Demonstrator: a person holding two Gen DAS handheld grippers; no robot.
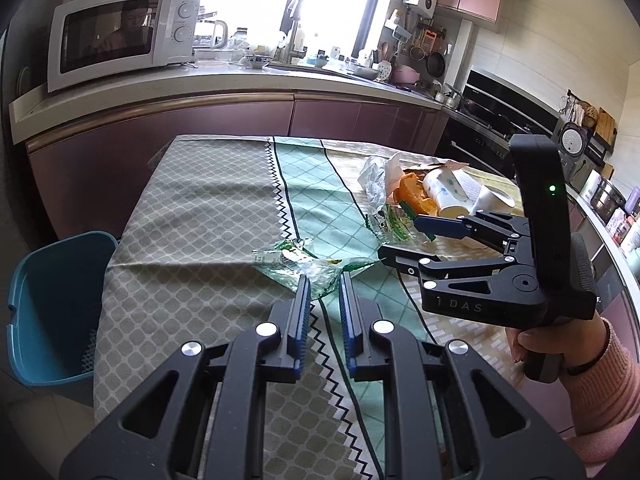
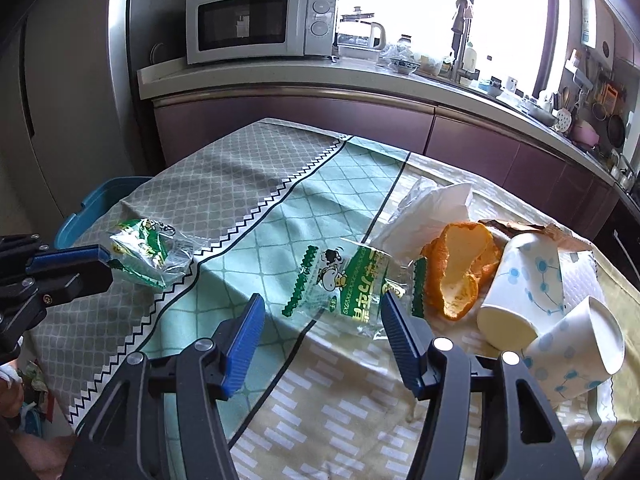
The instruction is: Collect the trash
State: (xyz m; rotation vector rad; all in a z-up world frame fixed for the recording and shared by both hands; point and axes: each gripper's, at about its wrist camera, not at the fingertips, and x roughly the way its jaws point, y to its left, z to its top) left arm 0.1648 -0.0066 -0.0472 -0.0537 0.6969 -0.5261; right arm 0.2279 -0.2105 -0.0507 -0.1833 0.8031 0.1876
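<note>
My left gripper (image 1: 325, 280) is shut on a crumpled clear-and-green wrapper (image 1: 300, 262), pinched at its near edge over the tablecloth. The right wrist view shows the same grip (image 2: 107, 266) on that wrapper (image 2: 148, 252) near the table's left side. My right gripper (image 2: 322, 300) stands open, its blue pads on either side of a second green printed wrapper (image 2: 348, 284) lying flat, without pressing on it. Beside that wrapper lie orange peel (image 2: 456, 276), two tipped paper cups (image 2: 520, 284), a white tissue (image 2: 432, 208) and brown paper (image 2: 560, 236).
A blue bin (image 1: 52, 304) stands on the floor by the table's left edge. The patterned tablecloth (image 2: 240, 184) covers the table. A counter with a microwave (image 1: 112, 36) runs behind it. A hand in a pink sleeve (image 1: 600, 360) holds the right gripper (image 1: 400, 239).
</note>
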